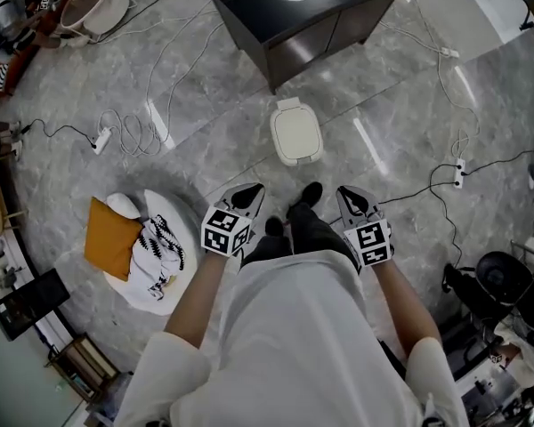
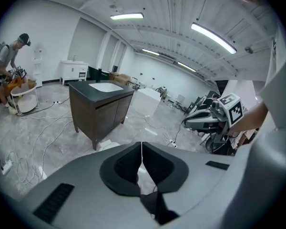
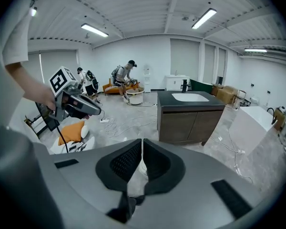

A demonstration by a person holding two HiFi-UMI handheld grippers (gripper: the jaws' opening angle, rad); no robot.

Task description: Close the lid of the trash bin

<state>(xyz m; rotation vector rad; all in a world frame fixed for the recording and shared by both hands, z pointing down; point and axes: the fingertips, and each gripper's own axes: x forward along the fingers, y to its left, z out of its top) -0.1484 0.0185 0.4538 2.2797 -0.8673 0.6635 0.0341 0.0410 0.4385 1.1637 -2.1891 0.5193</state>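
The white trash bin [image 1: 295,132] stands on the grey floor just before a dark cabinet, and its lid lies flat down on it. Both grippers hang in the air nearer me, apart from the bin. My left gripper [image 1: 252,191] is at the bin's lower left with its jaws together and nothing between them. My right gripper [image 1: 348,194], at the lower right, is also shut and empty. In the left gripper view a corner of the bin [image 2: 107,145] shows over the shut jaws [image 2: 141,147], and the right gripper [image 2: 205,119] is at the right. The right gripper view shows its shut jaws [image 3: 142,147].
A dark cabinet with a white basin [image 1: 303,16] stands behind the bin. Cables [image 1: 133,132] and power strips [image 1: 458,172] trail over the floor. A round cushion with an orange pillow [image 1: 111,238] lies at the left. My black shoes [image 1: 307,198] are between the grippers. People [image 3: 126,78] work far off.
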